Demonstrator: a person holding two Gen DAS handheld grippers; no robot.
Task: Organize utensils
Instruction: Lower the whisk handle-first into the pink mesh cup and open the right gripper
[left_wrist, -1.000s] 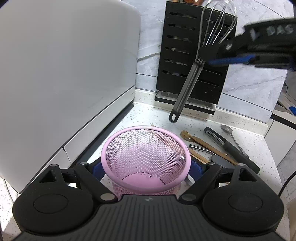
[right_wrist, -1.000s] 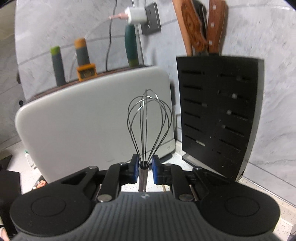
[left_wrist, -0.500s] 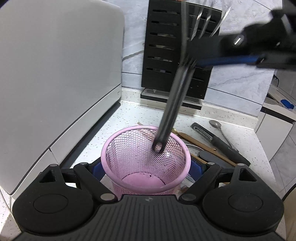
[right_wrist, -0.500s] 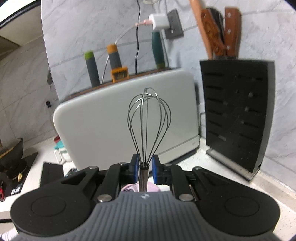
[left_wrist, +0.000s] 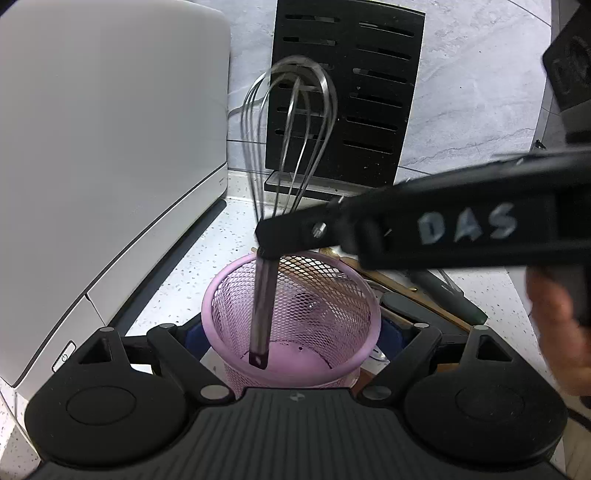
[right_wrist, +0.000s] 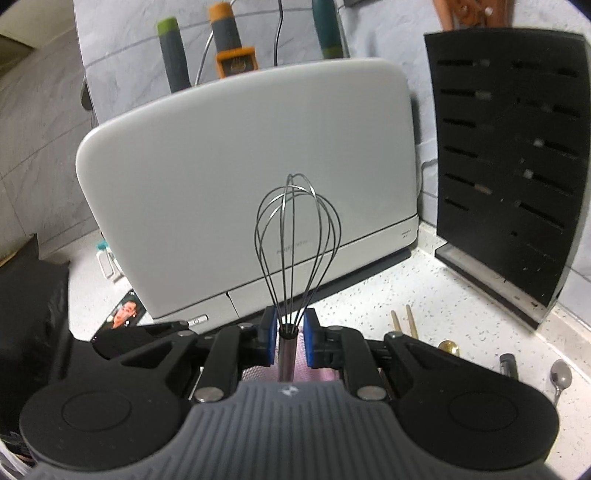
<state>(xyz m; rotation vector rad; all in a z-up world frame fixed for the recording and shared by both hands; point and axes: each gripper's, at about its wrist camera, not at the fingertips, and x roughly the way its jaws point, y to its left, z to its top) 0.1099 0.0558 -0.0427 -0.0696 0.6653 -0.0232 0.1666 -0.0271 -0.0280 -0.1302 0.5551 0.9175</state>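
Observation:
A pink mesh cup (left_wrist: 364, 291) stands on the speckled counter between the fingers of my left gripper (left_wrist: 291, 336). Its blue pads rest against the cup's two sides. A steel whisk (left_wrist: 263, 306) stands nearly upright with its handle down inside the cup, the handle's end near the cup's floor and its wire loops above the rim. My right gripper (left_wrist: 267, 245) reaches in from the right just above the rim. In the right wrist view my right gripper (right_wrist: 290, 338) is shut on the whisk (right_wrist: 295, 240) at the top of the handle.
A large white appliance (left_wrist: 110, 166) fills the left side. A black knife block (left_wrist: 343, 99) stands against the marble wall behind. Loose utensils lie right of the cup: a black-handled peeler (left_wrist: 443, 291), a gold spoon (right_wrist: 448, 347) and a steel spoon (right_wrist: 559, 373). A hand (left_wrist: 561, 332) holds the right gripper.
The right gripper has come down and towards the cup with the whisk. The handle, earlier hanging above the counter, now reaches deep into the pink cup. The left gripper and cup stayed put.

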